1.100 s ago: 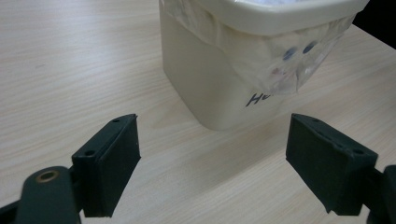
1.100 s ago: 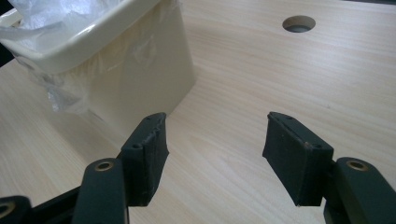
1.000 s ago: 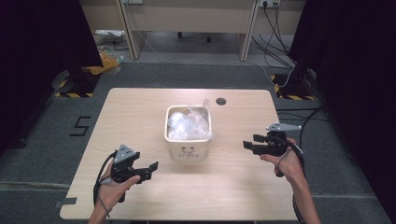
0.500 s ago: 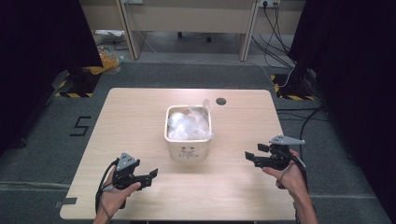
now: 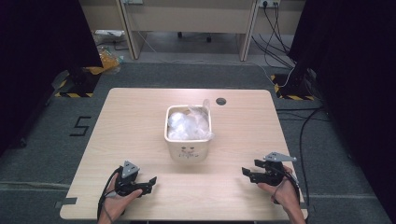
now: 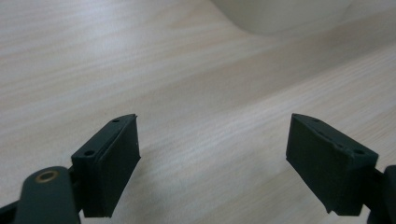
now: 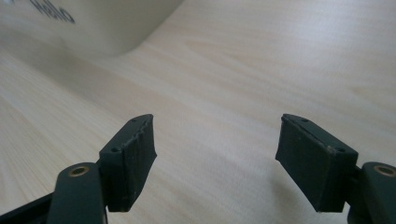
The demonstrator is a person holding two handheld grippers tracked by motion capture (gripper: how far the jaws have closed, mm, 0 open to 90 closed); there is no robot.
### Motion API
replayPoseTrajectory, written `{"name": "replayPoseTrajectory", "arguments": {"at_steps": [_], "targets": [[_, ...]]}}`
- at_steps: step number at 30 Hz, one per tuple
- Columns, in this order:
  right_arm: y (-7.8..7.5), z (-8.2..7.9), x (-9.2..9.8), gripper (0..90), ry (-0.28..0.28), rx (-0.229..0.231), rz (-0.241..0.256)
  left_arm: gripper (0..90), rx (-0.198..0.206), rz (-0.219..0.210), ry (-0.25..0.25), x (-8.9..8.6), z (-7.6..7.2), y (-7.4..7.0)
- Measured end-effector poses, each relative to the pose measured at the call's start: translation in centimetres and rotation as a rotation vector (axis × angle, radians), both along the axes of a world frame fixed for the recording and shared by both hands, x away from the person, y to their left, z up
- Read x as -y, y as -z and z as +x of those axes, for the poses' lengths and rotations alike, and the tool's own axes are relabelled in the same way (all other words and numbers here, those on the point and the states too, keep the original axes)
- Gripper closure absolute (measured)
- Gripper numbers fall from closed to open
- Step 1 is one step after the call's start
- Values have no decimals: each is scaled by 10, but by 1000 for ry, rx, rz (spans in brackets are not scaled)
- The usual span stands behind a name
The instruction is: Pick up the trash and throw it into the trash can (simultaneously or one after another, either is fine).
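Near edge of the bench [image 5: 140,116]: left claw [image 5: 150,181] and right claw [image 5: 246,171] rest low, jaws apart, both empty. Farther, at centre, stands the cream tub [image 5: 187,148] stuffed with clear plastic wrap [image 5: 187,122]. Judged step: ready position; the next move likely calls for reaching toward the tub.

Evenly lit table [image 5: 140,121], dark surroundings, soft close-up blur.
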State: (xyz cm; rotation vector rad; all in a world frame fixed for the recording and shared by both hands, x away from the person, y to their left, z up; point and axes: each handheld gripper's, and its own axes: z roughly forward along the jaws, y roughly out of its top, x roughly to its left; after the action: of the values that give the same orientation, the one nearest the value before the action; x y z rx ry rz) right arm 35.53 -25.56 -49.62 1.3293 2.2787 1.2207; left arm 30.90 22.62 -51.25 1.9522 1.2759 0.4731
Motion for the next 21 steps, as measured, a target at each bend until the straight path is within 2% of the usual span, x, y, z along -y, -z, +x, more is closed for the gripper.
{"name": "replayPoseTrajectory", "arguments": {"at_steps": [2,3,6,11,13,14,17,20,21], "targets": [[8,-2,-2,276,-1,-13,-27,170,-14,10,4,0,-1,7],[8,-2,-2,276,-1,-13,-27,170,-8,13,7,-1,-2,9],[15,-6,-2,272,6,-24,-59,164,-7,29,9,-2,-3,9],[16,-13,0,268,15,-5,-89,157,12,66,9,-2,-4,11],[16,-16,0,257,8,5,-106,151,14,63,6,-1,-4,11],[17,-19,-2,238,2,24,-123,147,14,62,5,-1,-3,11],[19,-21,-4,213,-4,43,-134,143,13,63,6,-1,-3,11],[20,-23,-11,194,-7,62,-204,141,13,63,6,-1,-3,11],[20,-23,-13,190,-1,62,-207,140,13,64,6,-1,-3,11]]}}
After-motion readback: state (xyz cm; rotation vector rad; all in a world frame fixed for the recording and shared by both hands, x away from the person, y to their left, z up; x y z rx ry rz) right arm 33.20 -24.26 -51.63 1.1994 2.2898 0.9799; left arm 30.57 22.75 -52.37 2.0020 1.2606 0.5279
